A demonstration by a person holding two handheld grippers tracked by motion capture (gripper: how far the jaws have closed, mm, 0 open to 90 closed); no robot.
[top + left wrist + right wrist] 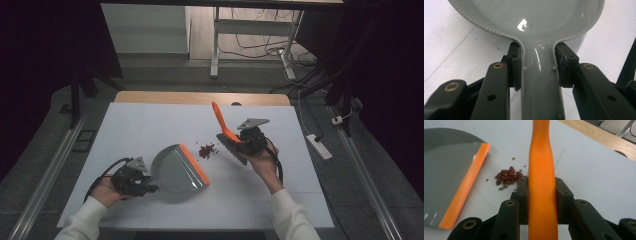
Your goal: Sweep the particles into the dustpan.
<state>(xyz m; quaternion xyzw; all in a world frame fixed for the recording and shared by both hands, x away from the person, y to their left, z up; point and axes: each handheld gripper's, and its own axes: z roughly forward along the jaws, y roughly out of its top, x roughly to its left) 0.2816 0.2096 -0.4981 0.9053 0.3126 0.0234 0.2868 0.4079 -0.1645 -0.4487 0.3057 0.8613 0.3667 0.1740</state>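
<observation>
- On the white table top [150,130], a small heap of dark red beans [207,149] with some tiny green grains lies between the two tools.
- The left gripper [134,181] is clamped on the handle of the grey plastic dustpan with the orange rubber lip [177,170]; in the left gripper view, both pads [516,65] press the sides of the handle.
- The dustpan rests on the table, its orange lip facing the beans and near them, not touching.
- The right gripper [248,140] is clamped on the orange handle of the hand brush [222,125]; the pads [522,200] squeeze it from both sides.
- The brush head with dark bristles sits just beside the beans, on the side opposite to the dustpan.
</observation>
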